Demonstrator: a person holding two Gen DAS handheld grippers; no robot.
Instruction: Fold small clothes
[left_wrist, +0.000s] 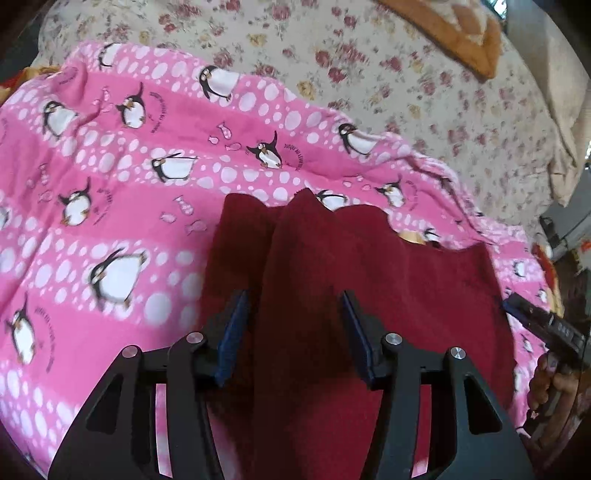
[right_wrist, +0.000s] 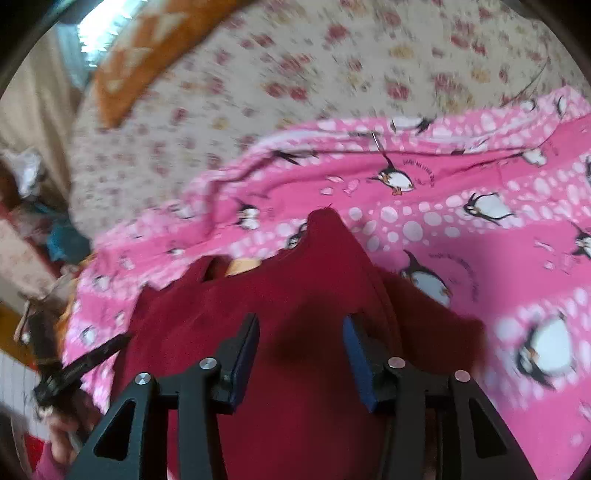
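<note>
A dark red garment lies rumpled on a pink penguin-print blanket, with a raised fold running down its middle. My left gripper hovers over that fold, open, its blue pads on either side and not pressing the cloth. In the right wrist view the same red garment fills the lower centre, and my right gripper stands open above it with nothing pinched. A finger of the right gripper and a hand show at the right edge of the left wrist view.
The pink blanket lies on a floral bedsheet. An orange patterned cushion sits at the far side of the bed. The bed's edge and floor clutter are at the left of the right wrist view, which is blurred.
</note>
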